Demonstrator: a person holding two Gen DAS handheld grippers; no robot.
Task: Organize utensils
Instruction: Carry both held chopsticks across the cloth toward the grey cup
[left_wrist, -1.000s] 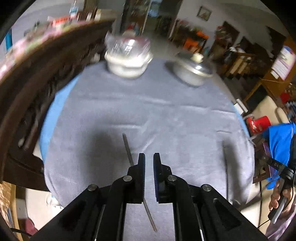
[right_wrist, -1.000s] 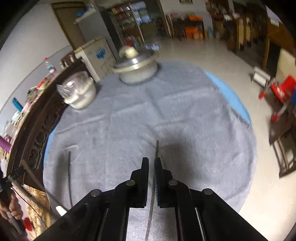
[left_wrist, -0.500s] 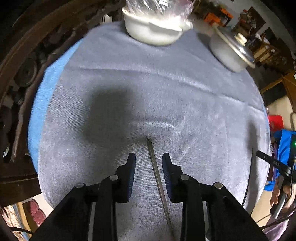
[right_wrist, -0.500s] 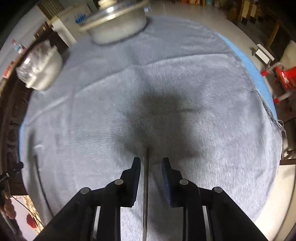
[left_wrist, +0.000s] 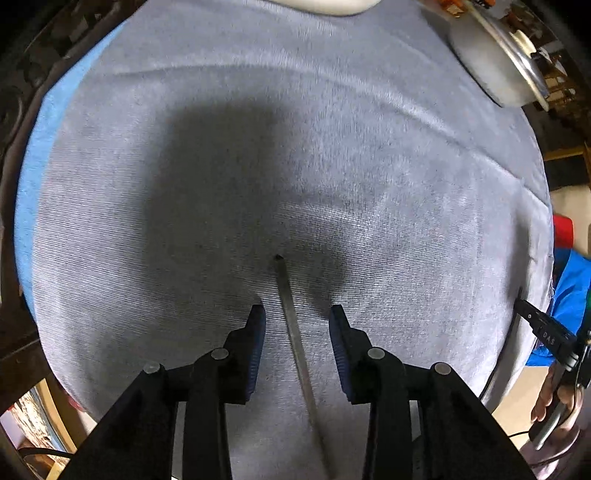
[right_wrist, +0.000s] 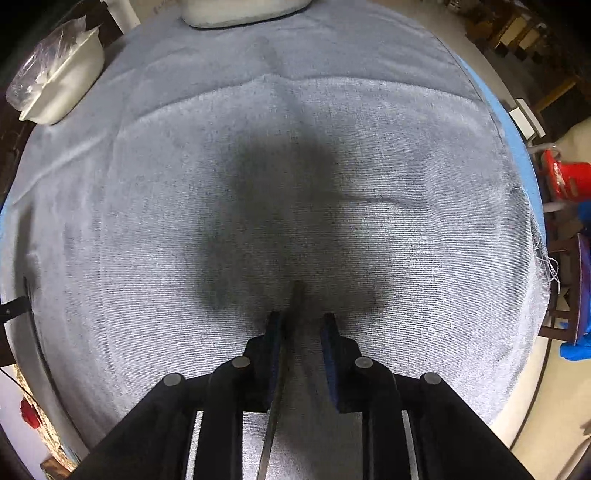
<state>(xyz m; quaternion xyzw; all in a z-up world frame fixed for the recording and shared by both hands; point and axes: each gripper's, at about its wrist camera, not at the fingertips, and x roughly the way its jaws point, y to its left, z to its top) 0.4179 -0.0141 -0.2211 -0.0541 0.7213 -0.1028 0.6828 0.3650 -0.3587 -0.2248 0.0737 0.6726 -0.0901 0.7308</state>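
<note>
Metal chopstick (left_wrist: 295, 339) is lying flat on grey cloth (left_wrist: 184, 184), running between left gripper (left_wrist: 297, 314) fingers, which are spread wide, gripping nothing. Second chopstick (right_wrist: 296, 295) is lying between right gripper (right_wrist: 301, 319) fingers, parted narrower, not clamping. Lidded pot (left_wrist: 495, 66) and white bowl (right_wrist: 62, 85) are sitting at far edge.

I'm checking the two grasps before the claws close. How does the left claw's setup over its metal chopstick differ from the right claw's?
The left claw is spread wider than the right claw. The left metal chopstick lies well apart from both fingers, slanting across the gap; the right metal chopstick runs close along the left finger, blurred by shadow. Both claws are open, straddling a chopstick lying on the grey cloth.
</note>
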